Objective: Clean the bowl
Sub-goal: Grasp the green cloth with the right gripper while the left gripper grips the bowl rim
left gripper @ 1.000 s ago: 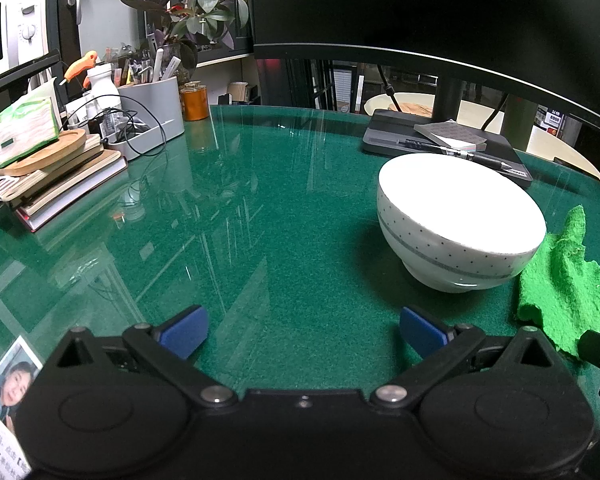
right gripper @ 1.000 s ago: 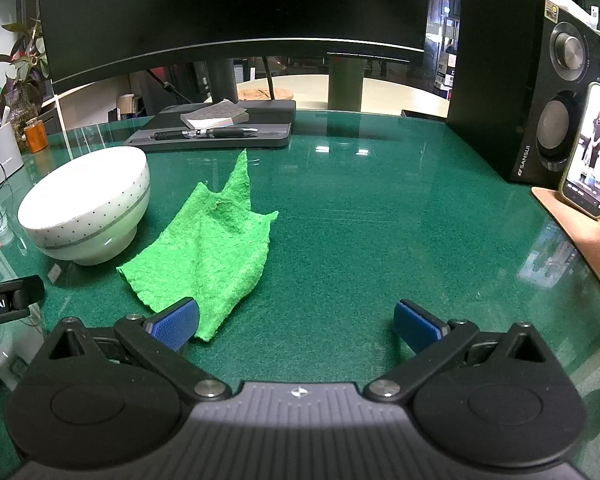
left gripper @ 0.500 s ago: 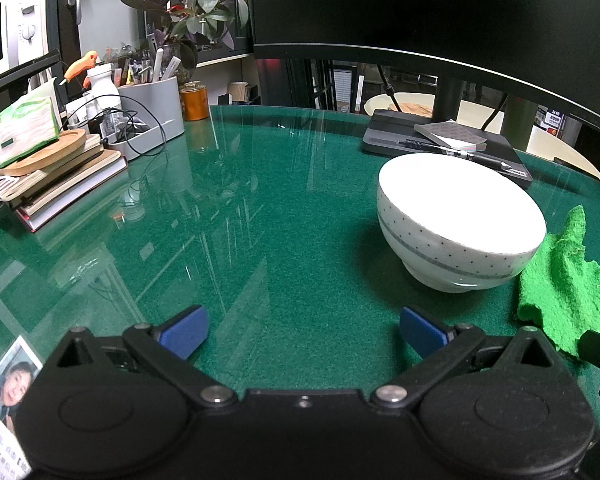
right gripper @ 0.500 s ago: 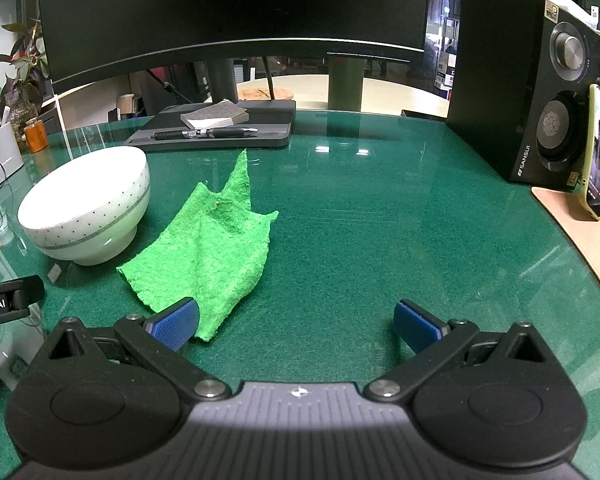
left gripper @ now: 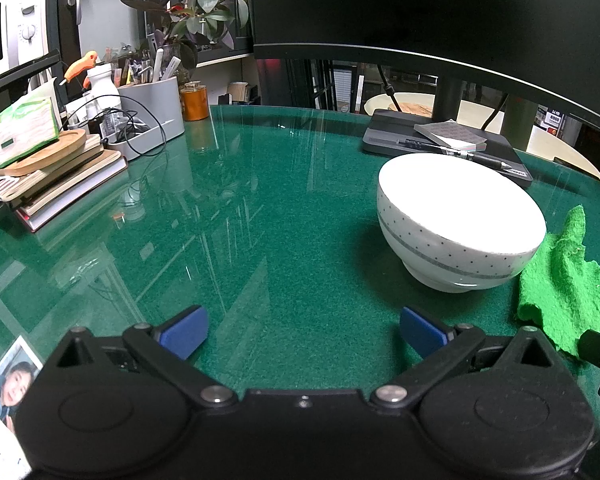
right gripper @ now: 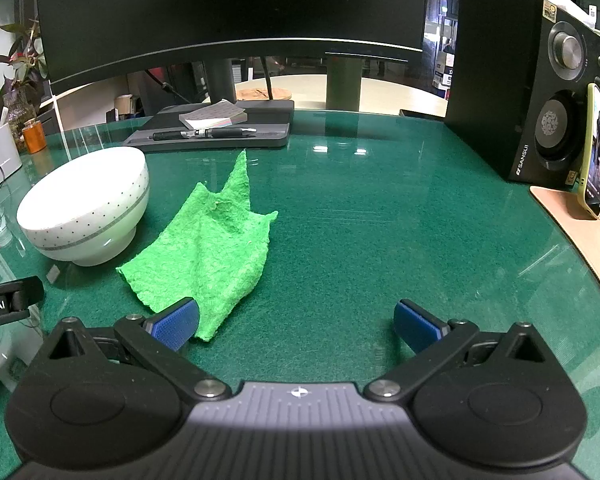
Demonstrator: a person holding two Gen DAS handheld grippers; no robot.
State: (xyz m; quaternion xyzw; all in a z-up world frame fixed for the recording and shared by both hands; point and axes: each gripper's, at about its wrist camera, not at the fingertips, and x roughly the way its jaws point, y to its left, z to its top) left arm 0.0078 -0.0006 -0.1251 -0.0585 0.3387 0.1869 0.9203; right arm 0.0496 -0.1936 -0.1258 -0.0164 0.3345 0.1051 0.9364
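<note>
A black speaker (right gripper: 528, 92) at the right edge of the glass-covered green tabletop (right gripper: 360, 216) reads "SANSUI". The white dotted bowl (left gripper: 458, 220) stands upright, its inside washed out by glare, with a crumpled green cloth (right gripper: 208, 240) just beside it on its right. A grey organiser (left gripper: 148, 116) at far left holds pens. The left claw (left gripper: 302, 332) and right claw (right gripper: 296, 326) both hover spread wide, holding nothing; the right claw's left finger overlaps the cloth's near corner.

Bowl (left gripper: 460, 216) white, dotted — cloth (right gripper: 208, 240) bright green.
</note>
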